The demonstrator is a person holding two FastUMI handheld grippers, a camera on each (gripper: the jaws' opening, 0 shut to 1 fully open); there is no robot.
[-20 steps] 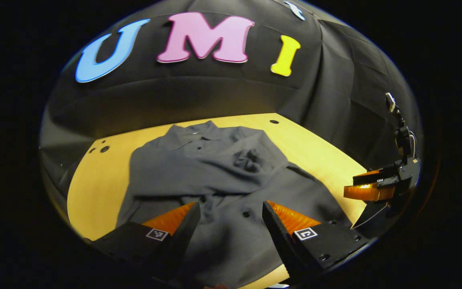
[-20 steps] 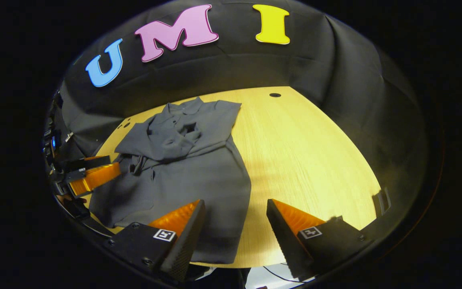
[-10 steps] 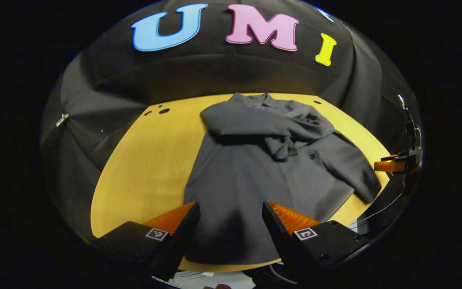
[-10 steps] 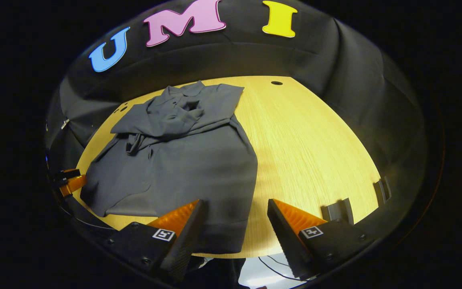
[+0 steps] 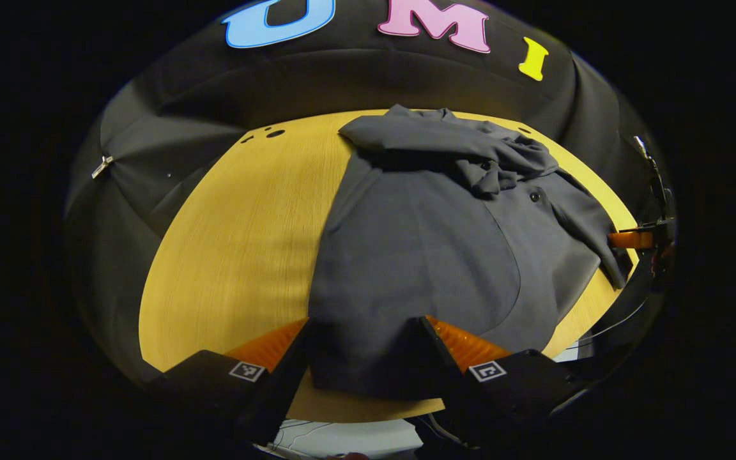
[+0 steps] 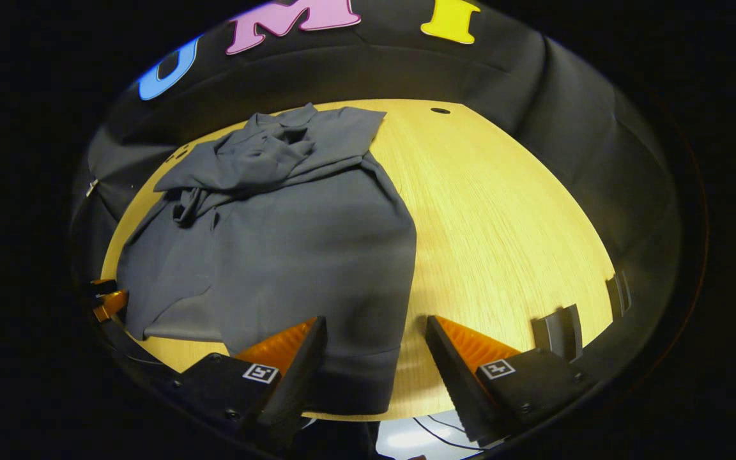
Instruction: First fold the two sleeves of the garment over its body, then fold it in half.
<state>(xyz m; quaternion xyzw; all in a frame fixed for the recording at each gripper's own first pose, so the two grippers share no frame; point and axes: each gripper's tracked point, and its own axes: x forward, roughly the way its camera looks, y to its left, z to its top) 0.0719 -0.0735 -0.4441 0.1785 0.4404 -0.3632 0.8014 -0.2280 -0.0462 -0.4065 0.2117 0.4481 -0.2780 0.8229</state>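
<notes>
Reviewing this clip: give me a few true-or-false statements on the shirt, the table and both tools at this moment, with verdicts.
1. The grey shirt lies on the wooden table. True.
2. Both sleeves stretch out flat to the sides. False: they are bunched over the chest near the collar.
3. The left tool is shut on the hem. False: its fingers stand apart over the hem, gripping nothing.
4. The right tool is open near the shirt's lower corner. True.
5. The shirt is already folded in half. False: its body lies full length.

Warm overhead light is brightening the tabletop (image 5: 240,243) ahead of each claw, while the surroundings are staying dim; fisheye distortion is bending edges, and focus is holding sharp.
</notes>
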